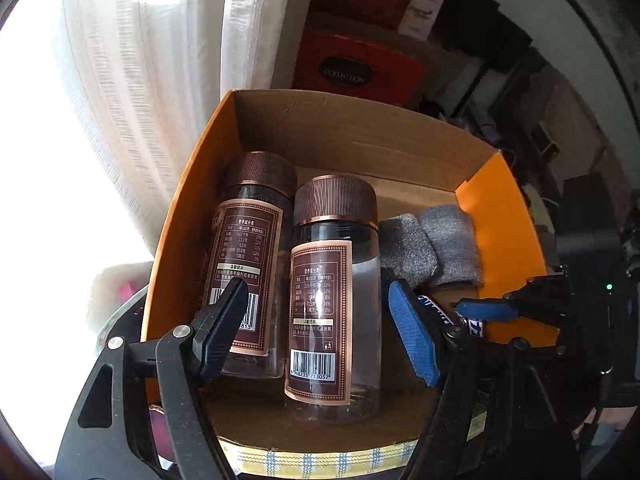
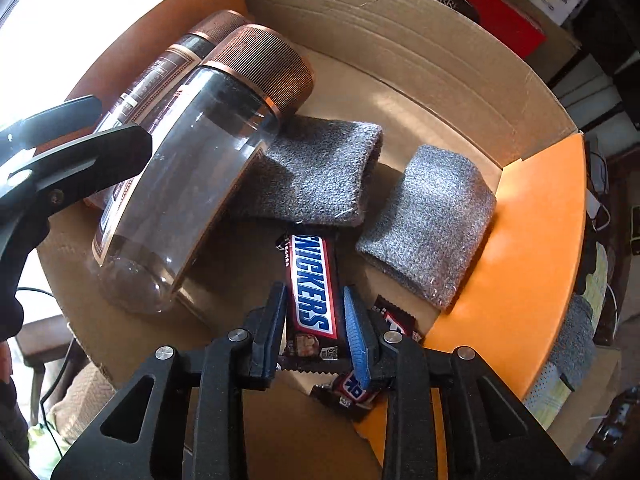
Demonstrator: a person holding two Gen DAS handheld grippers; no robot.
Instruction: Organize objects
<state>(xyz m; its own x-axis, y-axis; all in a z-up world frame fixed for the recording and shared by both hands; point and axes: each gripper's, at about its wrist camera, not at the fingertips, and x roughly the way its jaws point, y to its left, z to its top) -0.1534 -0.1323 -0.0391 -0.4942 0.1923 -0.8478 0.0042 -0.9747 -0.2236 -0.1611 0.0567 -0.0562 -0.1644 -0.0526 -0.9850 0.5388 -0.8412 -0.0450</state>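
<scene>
My right hand-held gripper (image 2: 316, 316) narrowly straddles Snickers (image 2: 312, 284) in box (image 2: 532, 240); left hand-held gripper (image 1: 320, 320) wide around jar (image 1: 332, 292); bare floor beyond.

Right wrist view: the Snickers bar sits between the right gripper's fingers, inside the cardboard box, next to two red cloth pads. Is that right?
Not quite. The two cloth pads are grey, not red, as the right wrist view shows. The rest holds: the Snickers bar lies between the fingers of the right gripper, inside the cardboard box.

Box (image 2: 532, 216) held two jars (image 2: 192, 184), two grey cloth pads (image 2: 428, 224). Three Snickers bars (image 2: 312, 284) were visible.
</scene>
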